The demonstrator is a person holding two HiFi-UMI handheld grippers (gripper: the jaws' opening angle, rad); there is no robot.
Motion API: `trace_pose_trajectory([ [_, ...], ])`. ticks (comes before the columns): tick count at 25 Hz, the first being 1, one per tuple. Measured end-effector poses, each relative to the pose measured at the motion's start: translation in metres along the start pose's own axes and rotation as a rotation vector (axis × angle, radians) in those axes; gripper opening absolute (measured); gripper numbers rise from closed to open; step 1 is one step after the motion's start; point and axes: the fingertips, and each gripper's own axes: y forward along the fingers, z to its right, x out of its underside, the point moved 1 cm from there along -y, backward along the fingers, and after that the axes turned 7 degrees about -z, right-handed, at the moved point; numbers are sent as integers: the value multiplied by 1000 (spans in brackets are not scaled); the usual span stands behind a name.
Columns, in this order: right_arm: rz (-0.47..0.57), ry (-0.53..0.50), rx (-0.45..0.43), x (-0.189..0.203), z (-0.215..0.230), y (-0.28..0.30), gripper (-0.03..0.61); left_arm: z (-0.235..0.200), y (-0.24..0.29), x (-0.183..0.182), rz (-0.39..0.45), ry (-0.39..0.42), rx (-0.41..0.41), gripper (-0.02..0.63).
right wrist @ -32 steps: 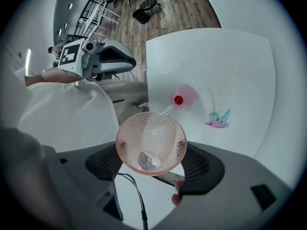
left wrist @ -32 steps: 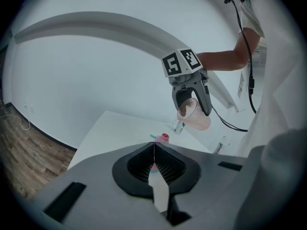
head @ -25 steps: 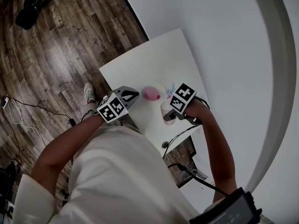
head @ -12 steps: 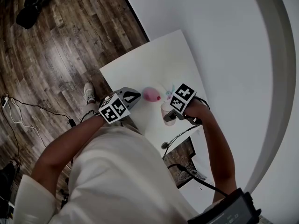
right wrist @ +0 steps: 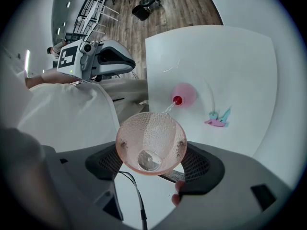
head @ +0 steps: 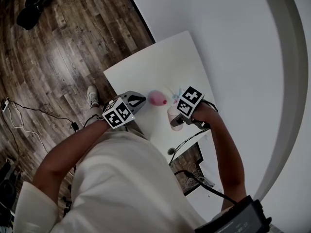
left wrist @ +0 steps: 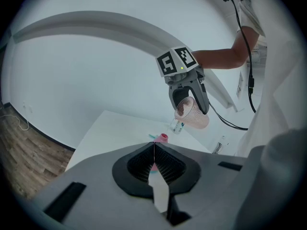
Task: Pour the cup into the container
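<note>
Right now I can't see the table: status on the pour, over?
Left gripper shut, empty, held aside. Right gripper shut on cup, tipped; thin stream into pink container. Nothing in the way.

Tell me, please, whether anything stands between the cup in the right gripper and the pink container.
Nothing visible does. The cup, held in the right gripper, tilts toward the pink container, with only a thin stream between its rim and the container's red mouth.
</note>
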Motion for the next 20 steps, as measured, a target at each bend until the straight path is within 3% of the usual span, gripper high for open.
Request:
trace_pose_trajectory([
  [20,-26,-1,-9,0,-2,-1,370,-1,1,3,-4,4,8,12],
])
